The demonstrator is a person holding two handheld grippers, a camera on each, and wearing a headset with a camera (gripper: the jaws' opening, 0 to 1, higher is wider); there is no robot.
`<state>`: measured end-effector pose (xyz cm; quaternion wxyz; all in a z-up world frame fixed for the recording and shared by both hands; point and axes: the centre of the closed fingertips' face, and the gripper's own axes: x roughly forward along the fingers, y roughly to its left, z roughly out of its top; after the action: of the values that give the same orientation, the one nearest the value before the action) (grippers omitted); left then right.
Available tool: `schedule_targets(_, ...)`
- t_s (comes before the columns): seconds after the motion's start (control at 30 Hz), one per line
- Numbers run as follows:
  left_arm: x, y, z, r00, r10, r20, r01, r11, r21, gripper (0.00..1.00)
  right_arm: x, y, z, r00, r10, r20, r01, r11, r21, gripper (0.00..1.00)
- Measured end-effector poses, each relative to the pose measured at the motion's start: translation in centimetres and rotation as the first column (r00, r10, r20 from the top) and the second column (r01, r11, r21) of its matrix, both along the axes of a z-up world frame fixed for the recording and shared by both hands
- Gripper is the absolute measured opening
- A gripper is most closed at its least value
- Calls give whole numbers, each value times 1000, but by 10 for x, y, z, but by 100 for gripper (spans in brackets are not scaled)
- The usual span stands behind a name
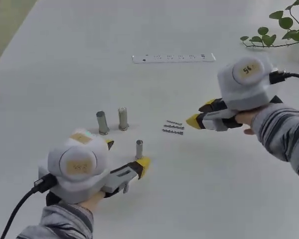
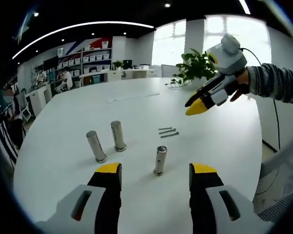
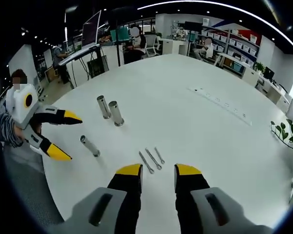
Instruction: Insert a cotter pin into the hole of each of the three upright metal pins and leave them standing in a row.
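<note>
left hand-held gripper [image 3: 67, 136] is hanging released so i can steady the metal pin [image 2: 159, 161] just ahead; right hand-held gripper [image 1: 197, 115], released too, is aiming at the cotter pins [image 3: 152, 159] ahead.

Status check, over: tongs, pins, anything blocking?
Left tongs open, facing nearest metal pin. Right tongs open, empty, near cotter pins. All three lying loose, none inserted. Nothing blocking.

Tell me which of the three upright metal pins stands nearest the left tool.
The lone pin, just ahead of the left tool and its open jaws; the other two pins stand together farther off.
</note>
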<state>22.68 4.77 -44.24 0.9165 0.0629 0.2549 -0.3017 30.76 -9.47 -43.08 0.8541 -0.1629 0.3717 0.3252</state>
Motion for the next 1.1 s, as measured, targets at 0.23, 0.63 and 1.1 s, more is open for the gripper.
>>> schedule_targets(0.23,-11,2,2,1000,-12,-20,11,999,-39,58,21,7,-28,997,35,-68,-36,999,-13,14)
schedule_targets(0.63,-17,14,7,1000,14,-21,-15,998,-67,52,46,18,-51,989,76,-131,-80,996,-29,10)
schedule_targets(1.1,-17,24,2,999,32,-18,-33,999,-44,52,33,32,-60,972,139,-191,-153,986,-61,4)
